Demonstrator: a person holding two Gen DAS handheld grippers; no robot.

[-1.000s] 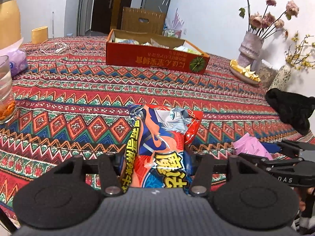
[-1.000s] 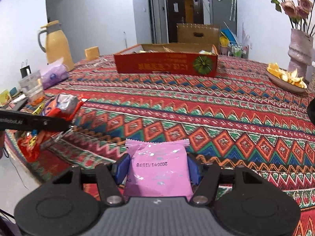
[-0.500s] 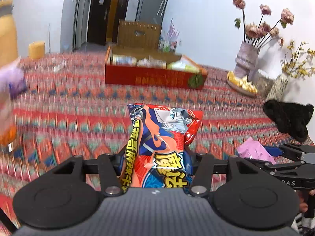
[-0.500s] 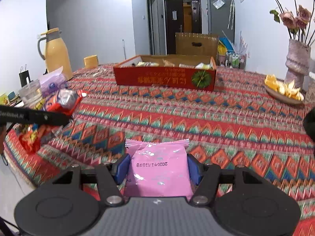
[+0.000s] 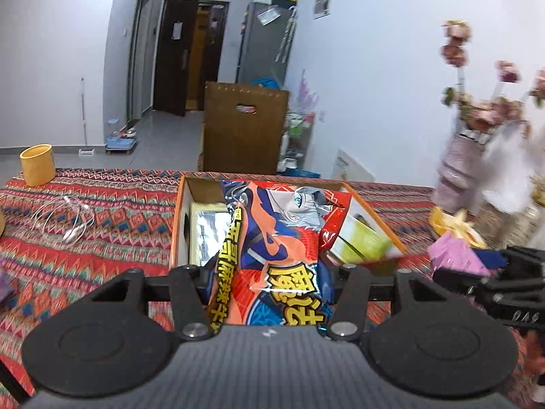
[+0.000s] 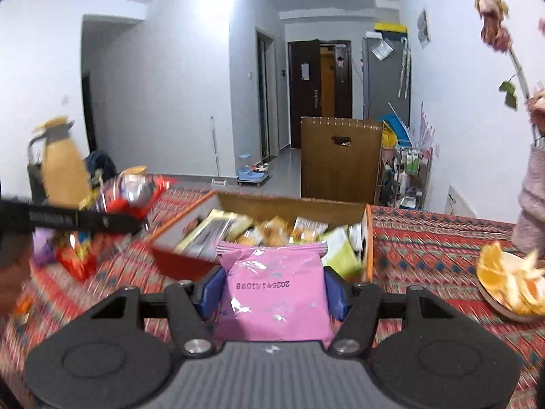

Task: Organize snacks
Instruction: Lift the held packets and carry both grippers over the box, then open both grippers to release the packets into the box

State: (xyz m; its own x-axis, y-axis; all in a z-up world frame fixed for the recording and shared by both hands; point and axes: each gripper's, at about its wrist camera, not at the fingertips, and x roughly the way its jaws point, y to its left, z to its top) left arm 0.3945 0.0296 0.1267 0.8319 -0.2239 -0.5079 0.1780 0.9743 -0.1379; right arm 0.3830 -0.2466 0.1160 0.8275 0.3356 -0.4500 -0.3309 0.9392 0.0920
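My left gripper [image 5: 269,283] is shut on a red, blue and orange snack bag [image 5: 276,248] and holds it over the near edge of the open cardboard snack box [image 5: 178,218]. My right gripper [image 6: 272,286] is shut on a pink snack packet [image 6: 272,289], just in front of the same box [image 6: 180,225], which holds several packets. The right gripper and its pink packet [image 5: 456,255] show at the right of the left wrist view. The left gripper's bag [image 6: 133,191] shows at the left of the right wrist view.
A patterned cloth [image 5: 102,221] covers the table. A yellow cup [image 5: 37,165] and a clear cable [image 5: 64,220] lie at far left. A vase of flowers [image 5: 466,167] and a plate of orange peel [image 6: 511,283] stand at right. A yellow thermos [image 6: 61,167] stands at left.
Both grippers have moved forward across the table with their packets and now reach the snack box, which was far away before. Neither grip has changed.
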